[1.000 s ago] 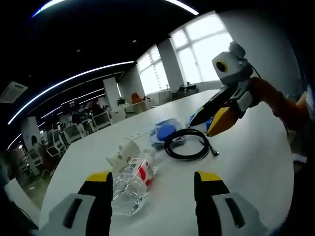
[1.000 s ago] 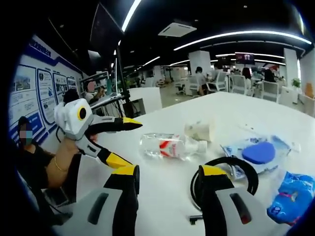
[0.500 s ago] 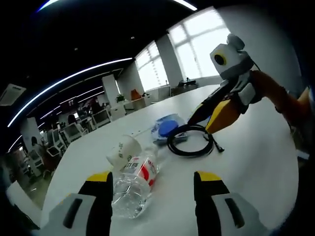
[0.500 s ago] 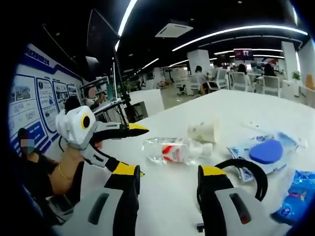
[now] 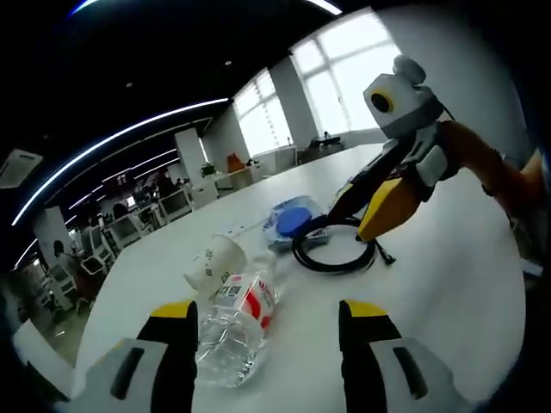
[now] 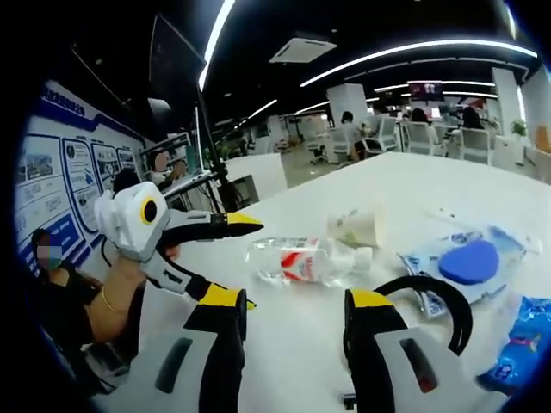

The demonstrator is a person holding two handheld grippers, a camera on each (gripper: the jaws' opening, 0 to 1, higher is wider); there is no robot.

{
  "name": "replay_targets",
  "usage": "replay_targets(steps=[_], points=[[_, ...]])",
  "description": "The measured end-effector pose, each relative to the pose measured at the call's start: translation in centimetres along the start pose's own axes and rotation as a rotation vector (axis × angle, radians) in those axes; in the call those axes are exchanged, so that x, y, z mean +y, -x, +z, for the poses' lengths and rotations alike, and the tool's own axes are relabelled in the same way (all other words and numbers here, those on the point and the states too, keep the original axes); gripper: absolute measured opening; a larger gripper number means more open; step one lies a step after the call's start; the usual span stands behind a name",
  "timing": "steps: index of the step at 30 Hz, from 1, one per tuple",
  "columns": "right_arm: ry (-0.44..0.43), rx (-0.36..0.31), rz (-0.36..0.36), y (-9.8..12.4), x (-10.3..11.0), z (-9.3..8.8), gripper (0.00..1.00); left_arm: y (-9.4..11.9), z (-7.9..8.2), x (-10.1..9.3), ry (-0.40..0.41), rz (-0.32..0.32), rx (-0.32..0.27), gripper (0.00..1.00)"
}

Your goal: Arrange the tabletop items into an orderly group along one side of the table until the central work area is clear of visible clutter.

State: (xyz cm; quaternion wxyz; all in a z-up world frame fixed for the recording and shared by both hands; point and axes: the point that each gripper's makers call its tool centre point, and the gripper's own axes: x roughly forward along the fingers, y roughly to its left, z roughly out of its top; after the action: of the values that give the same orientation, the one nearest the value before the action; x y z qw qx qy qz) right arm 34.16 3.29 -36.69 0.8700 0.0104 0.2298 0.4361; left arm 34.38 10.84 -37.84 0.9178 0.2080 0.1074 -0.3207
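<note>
A crushed clear plastic water bottle with a red-and-white label [image 5: 234,320] is seen lying on its side at lower centre of the left gripper view, just above the left gripper [image 5: 269,344], whose yellow-tipped jaws are spread apart with nothing between them, apparently lined up for a pick of the bottle. A white paper cup [image 5: 214,261], also tipped over, is touching or just beside the bottle's neck. A coiled black cable [image 5: 334,252] is placed at centre right, with a blue disc in a clear wrapper [image 5: 291,218] just beyond it. In the right gripper view, the right gripper [image 6: 293,320] is held with jaws apart and empty, its right jaw overlapping the cable coil, probably the intended target. A crinkled blue packet [image 6: 521,353] sits at lower right. All items are scattered mid white table [image 5: 448,284]; grouping is judged not yet begun.
</note>
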Motion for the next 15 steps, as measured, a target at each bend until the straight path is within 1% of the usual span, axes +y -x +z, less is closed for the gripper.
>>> replay_targets(steps=[6, 11, 15], points=[[-0.027, 0.001, 0.022, -0.34, 0.06, -0.14, 0.42, -0.29, -0.19, 0.15, -0.009, 0.006, 0.012, 0.65], [-0.042, 0.004, 0.026, -0.76, -0.21, -0.23, 0.41, -0.59, -0.54, 0.07, -0.011, 0.000, 0.025, 0.65], [-0.045, 0.005, 0.024, -1.00, -0.38, -0.15, 0.41, -0.69, -0.55, 0.15, -0.010, -0.003, 0.024, 0.65]])
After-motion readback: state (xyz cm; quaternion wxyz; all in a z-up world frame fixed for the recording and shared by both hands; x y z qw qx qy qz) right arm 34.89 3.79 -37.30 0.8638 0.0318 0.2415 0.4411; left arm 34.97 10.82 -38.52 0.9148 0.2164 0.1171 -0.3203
